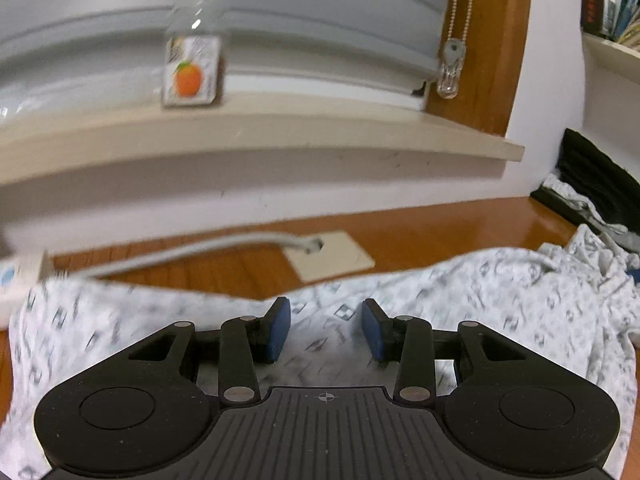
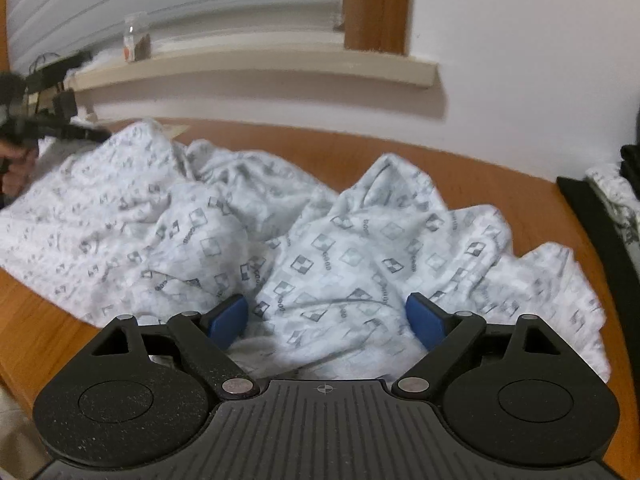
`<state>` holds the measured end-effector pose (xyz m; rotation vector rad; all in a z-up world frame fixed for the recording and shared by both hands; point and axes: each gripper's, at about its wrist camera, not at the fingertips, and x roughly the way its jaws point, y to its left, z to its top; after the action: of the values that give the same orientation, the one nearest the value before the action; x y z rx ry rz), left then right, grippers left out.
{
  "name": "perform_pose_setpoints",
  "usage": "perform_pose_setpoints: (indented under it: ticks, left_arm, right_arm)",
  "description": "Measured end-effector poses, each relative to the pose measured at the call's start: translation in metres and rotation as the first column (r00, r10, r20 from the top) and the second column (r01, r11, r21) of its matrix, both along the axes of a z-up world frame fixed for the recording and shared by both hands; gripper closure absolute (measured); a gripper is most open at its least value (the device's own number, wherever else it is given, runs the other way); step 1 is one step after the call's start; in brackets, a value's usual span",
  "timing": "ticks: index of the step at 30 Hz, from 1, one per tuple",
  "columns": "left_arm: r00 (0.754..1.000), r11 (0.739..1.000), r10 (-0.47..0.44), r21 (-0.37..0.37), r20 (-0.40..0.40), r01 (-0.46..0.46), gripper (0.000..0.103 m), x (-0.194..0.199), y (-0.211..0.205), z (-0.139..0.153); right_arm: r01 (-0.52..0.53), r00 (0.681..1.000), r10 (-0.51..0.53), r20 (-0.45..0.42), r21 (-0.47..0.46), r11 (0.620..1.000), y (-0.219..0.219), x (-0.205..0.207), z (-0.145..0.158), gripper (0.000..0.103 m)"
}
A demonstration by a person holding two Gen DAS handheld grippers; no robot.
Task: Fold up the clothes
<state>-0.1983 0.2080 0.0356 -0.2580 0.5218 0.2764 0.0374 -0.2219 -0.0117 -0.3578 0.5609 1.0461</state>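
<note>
A white garment with a grey diamond print lies crumpled in loose folds on the orange wooden table. My right gripper is open just above its near edge, blue pads spread wide with cloth under them but not pinched. In the left wrist view the same garment spreads flat across the table. There my left gripper is open over the cloth, nothing between its pads. The left gripper also shows at the far left of the right wrist view, held by a hand.
A beige windowsill runs along the wall, bearing a jar with an orange label. A grey cable enters a beige plate in the table. Dark and printed clothes are piled at the right. A blind cord hangs by the frame.
</note>
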Motion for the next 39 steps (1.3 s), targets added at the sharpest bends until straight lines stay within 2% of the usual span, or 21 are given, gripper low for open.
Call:
perform_pose_setpoints:
  ticks: [4, 7, 9, 11, 15, 16, 17, 18, 19, 20, 22, 27, 32, 36, 39]
  left_arm:
    - [1.000, 1.000, 0.001, -0.028, 0.004, -0.001, 0.060, -0.011, 0.006, -0.001]
    - [1.000, 0.999, 0.002, -0.042, 0.004, -0.002, 0.060, -0.018, 0.010, 0.000]
    - [1.000, 0.999, 0.003, -0.051, 0.004, -0.003, 0.060, -0.023, 0.012, 0.000]
    - [1.000, 0.998, 0.004, -0.061, 0.004, -0.004, 0.060, -0.028, 0.015, 0.000]
    - [1.000, 0.997, 0.012, -0.083, 0.002, -0.011, 0.061, -0.043, 0.022, -0.001]
    - [1.000, 0.996, 0.016, -0.085, 0.002, -0.016, 0.061, -0.046, 0.023, 0.000]
    - [1.000, 0.996, 0.021, -0.088, 0.001, -0.020, 0.061, -0.050, 0.025, 0.000]
    - [1.000, 0.996, 0.025, -0.090, 0.001, -0.025, 0.063, -0.054, 0.027, 0.000]
    - [1.000, 0.995, 0.030, -0.092, 0.001, -0.030, 0.063, -0.056, 0.028, -0.001]
    - [0.999, 0.995, 0.034, -0.092, 0.001, -0.034, 0.063, -0.057, 0.028, -0.001]
    - [0.999, 0.995, 0.041, -0.089, -0.001, -0.041, 0.063, -0.059, 0.028, 0.000]
    - [0.998, 0.997, 0.060, -0.045, 0.002, -0.060, 0.065, -0.060, 0.022, 0.003]
    - [0.996, 0.996, 0.087, -0.011, 0.037, -0.087, 0.065, -0.067, 0.019, 0.008]
    - [0.996, 0.996, 0.084, -0.005, 0.037, -0.084, 0.064, -0.066, 0.019, 0.008]
    - [0.996, 0.996, 0.087, 0.001, 0.035, -0.088, 0.064, -0.065, 0.019, 0.010]
  right_arm:
    - [0.135, 0.990, -0.137, 0.019, 0.098, 0.986, -0.022, 0.027, 0.021, 0.018]
    - [0.222, 0.971, -0.229, 0.065, 0.098, 0.970, -0.035, 0.046, 0.031, 0.018]
    - [0.275, 0.958, -0.280, 0.064, 0.074, 0.958, -0.042, 0.062, 0.029, 0.018]
    - [0.315, 0.948, -0.317, 0.033, 0.048, 0.948, -0.050, 0.076, 0.022, 0.018]
    - [0.326, 0.945, -0.325, -0.049, 0.030, 0.945, -0.059, 0.091, 0.008, 0.019]
    - [0.324, 0.945, -0.321, -0.062, 0.036, 0.945, -0.059, 0.093, 0.006, 0.024]
    - [0.313, 0.948, -0.309, -0.078, 0.045, 0.949, -0.059, 0.096, 0.006, 0.042]
    - [0.305, 0.950, -0.300, -0.089, 0.053, 0.951, -0.058, 0.098, 0.007, 0.054]
    - [0.306, 0.950, -0.301, -0.079, 0.061, 0.950, -0.058, 0.098, 0.010, 0.074]
    - [0.317, 0.948, -0.314, -0.049, 0.067, 0.946, -0.057, 0.097, 0.013, 0.083]
    - [0.338, 0.940, -0.341, 0.013, 0.095, 0.936, -0.057, 0.096, 0.023, 0.093]
    - [0.373, 0.913, -0.392, 0.109, 0.166, 0.913, -0.065, 0.095, 0.053, 0.093]
    - [0.393, 0.887, -0.435, 0.155, 0.244, 0.887, -0.112, 0.077, 0.100, 0.094]
    - [0.413, 0.884, -0.443, 0.149, 0.191, 0.890, -0.153, 0.067, 0.107, 0.095]
    - [0.429, 0.887, -0.441, 0.136, 0.105, 0.897, -0.162, 0.067, 0.094, 0.095]
